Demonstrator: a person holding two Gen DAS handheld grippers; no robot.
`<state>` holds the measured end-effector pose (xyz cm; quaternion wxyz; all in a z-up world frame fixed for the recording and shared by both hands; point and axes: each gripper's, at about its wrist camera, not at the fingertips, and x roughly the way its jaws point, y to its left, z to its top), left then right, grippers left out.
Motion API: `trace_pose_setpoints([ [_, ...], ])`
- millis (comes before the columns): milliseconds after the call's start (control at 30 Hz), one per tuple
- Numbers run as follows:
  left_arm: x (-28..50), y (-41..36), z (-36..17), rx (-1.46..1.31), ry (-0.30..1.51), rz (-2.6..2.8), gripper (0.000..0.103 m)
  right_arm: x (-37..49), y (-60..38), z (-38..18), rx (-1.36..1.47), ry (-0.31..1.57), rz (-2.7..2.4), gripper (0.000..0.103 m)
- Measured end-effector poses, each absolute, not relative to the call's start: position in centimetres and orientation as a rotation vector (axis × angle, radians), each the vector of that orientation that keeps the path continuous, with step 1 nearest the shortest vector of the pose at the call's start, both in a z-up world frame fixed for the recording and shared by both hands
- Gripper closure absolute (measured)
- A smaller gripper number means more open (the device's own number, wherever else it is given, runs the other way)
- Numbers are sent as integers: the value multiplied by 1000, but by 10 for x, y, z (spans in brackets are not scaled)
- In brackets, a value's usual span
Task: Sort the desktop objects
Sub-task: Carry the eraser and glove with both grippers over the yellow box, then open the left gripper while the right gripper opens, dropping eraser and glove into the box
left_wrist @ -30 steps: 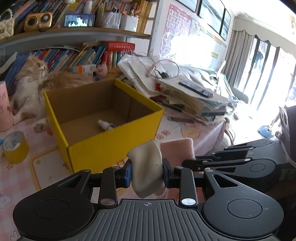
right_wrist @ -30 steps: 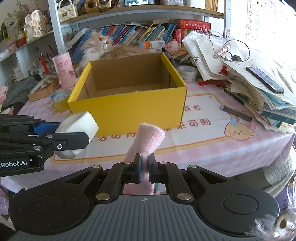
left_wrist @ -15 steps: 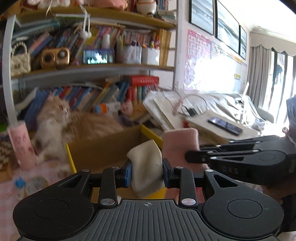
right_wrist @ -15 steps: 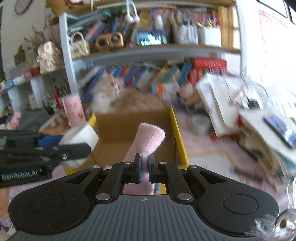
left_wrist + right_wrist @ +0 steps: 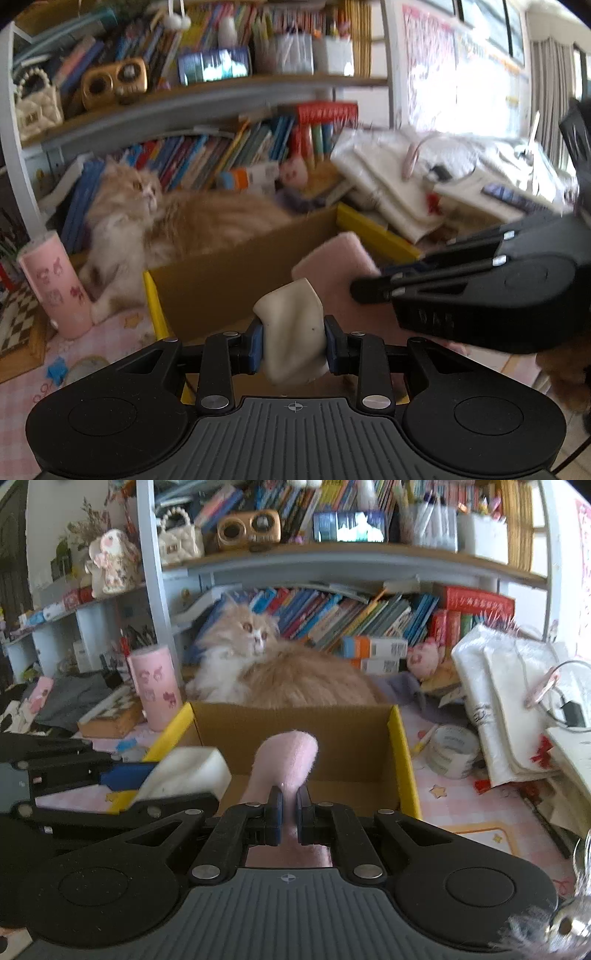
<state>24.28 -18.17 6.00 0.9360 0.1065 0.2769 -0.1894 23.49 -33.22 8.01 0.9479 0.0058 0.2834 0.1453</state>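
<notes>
Both grippers moved over my yellow box [image 5: 402, 760]; left gripper [image 5: 293, 339] pinches soft white sponge [image 5: 291, 332], right gripper [image 5: 289, 814] squeezes limp pink cloth [image 5: 286, 760] mid-fold.

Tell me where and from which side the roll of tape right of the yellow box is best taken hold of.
Take the roll of tape by its wall, from above: one finger in the open core, one outside. It seems to lie flat on the table with the hole upward, and papers crowd its right side. Both tongs are already full.
</notes>
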Motion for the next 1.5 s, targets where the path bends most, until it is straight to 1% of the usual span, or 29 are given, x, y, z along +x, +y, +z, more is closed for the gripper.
trace_pose_setpoints([
  [167, 255, -185, 42, 246, 616, -367, 72, 257, -329, 64, 6, 638, 320, 96],
  [367, 262, -188, 34, 274, 640, -359, 71, 276, -324, 44, -2, 725, 334, 96],
  [533, 265, -186, 29, 277, 652, -350, 70, 280, -324, 35, 3, 755, 334, 96],
  [600, 266, -186, 28, 281, 655, -345, 67, 281, -324, 33, 6, 764, 336, 96],
  [667, 266, -186, 28, 281, 653, -346, 66, 283, -325, 33, 13, 769, 333, 95],
  [700, 266, -185, 28, 280, 651, -347, 65, 283, -326, 33, 19, 771, 332, 91],
  [733, 265, -185, 28, 278, 647, -347, 64, 282, -327, 33, 25, 770, 328, 90],
  [800, 262, -185, 30, 277, 628, -340, 63, 281, -328, 35, 35, 765, 324, 90],
  [867, 257, -185, 34, 275, 599, -330, 54, 280, -329, 37, 37, 760, 324, 89],
  [900, 254, -184, 37, 270, 573, -323, 45, 278, -329, 39, 36, 756, 323, 89],
  [933, 251, -185, 40, 275, 549, -319, 40, 277, -330, 41, 38, 752, 324, 86],
  [967, 249, -185, 43, 276, 530, -318, 38, 276, -330, 42, 44, 747, 322, 85],
  [1000, 246, -185, 46, 276, 511, -318, 36, 275, -332, 45, 57, 740, 317, 80],
  [1200, 229, -183, 63, 262, 446, -301, 33, 268, -335, 60, 84, 694, 309, 77],
  [1500, 199, -166, 80, 174, 415, -234, 31, 238, -338, 77, 81, 624, 325, 77],
])
